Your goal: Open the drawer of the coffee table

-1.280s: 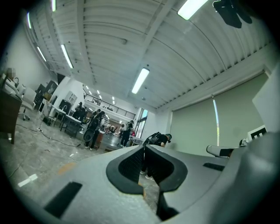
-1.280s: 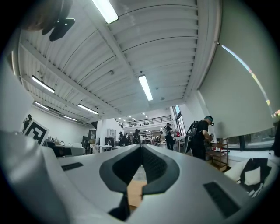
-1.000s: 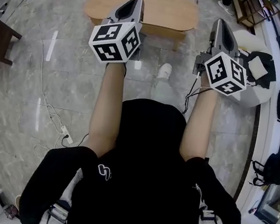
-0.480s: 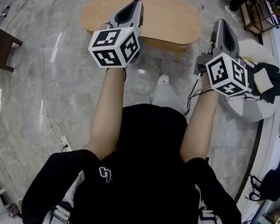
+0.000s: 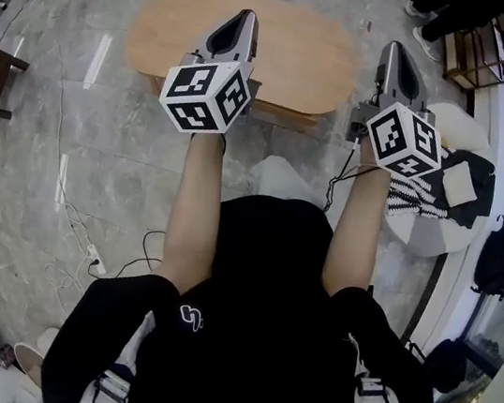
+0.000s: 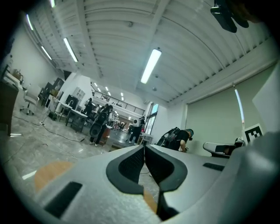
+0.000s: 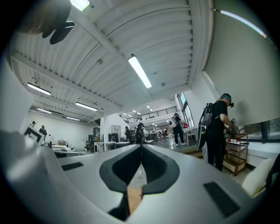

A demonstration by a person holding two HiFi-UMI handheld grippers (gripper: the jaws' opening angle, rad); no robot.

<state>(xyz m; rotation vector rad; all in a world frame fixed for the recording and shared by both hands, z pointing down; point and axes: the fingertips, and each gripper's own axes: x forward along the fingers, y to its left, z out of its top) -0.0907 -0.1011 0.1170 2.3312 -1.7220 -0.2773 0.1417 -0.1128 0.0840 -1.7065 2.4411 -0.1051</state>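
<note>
Two empty tools, the left tool (image 5: 240, 18) and right tool (image 5: 395, 50), are held pressed together over the coffee table (image 5: 294, 55). The approach is judged in hand. The drawer, unseen under the near edge, must be reached next.

Head view: looks from your head steeply down, over your arms (image 5: 196, 206), onto the coffee table (image 5: 295, 51).
Left gripper view: rides your left gripper (image 6: 144, 148) and faces level along its jaws, into the hall.
Right gripper view: the same, on your right gripper (image 7: 141, 148).
Shared: the table's wood shows low in all three.
</note>
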